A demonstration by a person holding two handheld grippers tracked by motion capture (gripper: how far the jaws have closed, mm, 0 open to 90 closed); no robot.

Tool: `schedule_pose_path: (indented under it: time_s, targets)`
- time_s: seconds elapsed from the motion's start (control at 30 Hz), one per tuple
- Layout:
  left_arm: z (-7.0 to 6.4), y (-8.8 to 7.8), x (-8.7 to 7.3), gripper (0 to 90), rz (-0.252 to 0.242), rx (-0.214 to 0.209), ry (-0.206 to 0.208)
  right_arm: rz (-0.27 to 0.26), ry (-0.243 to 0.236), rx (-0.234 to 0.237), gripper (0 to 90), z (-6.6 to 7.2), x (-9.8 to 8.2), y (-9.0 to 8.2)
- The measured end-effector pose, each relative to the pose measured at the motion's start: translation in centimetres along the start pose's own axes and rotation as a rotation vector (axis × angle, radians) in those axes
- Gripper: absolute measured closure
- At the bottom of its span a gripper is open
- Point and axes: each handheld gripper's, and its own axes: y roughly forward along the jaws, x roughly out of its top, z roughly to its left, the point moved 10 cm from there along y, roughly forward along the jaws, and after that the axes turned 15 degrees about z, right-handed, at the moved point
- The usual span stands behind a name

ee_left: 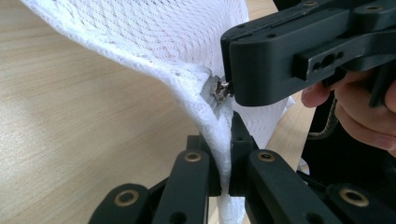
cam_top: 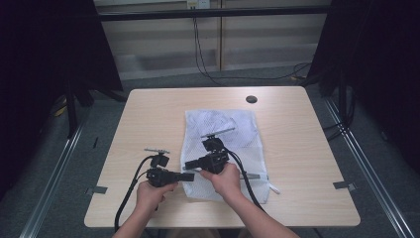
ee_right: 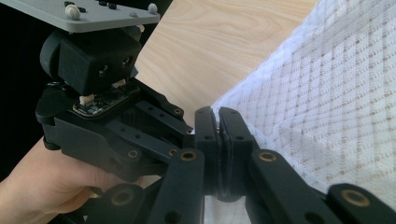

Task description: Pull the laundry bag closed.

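My left gripper (ee_left: 223, 154) clamps the mesh bag (ee_left: 177, 51) hem; my right gripper (ee_left: 229, 91), at 12 o'clock, pinches its zipper pull (ee_left: 217, 90). Draw steadily, hem taut.

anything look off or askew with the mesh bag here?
Nothing damaged. The white mesh bag lies slightly skewed on the table, its near-left corner lifted and bunched where the left tongs pinch the edge. The right tongs are clamped at the metal zipper pull beside them.
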Motion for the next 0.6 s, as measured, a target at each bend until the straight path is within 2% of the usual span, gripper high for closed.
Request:
schedule_pose_path:
  time_s: [0.23,0.6]
  targets:
    - [-0.18,-0.06,-0.01,88.9,-0.001,-0.007,-0.01,-0.002,0.0,-0.008,86.9,-0.18,-0.19,-0.37]
    - [-0.26,-0.06,-0.15,88.9,0.01,-0.008,0.0,0.009,0.01,0.014,87.0,-0.45,-0.64,-0.6]
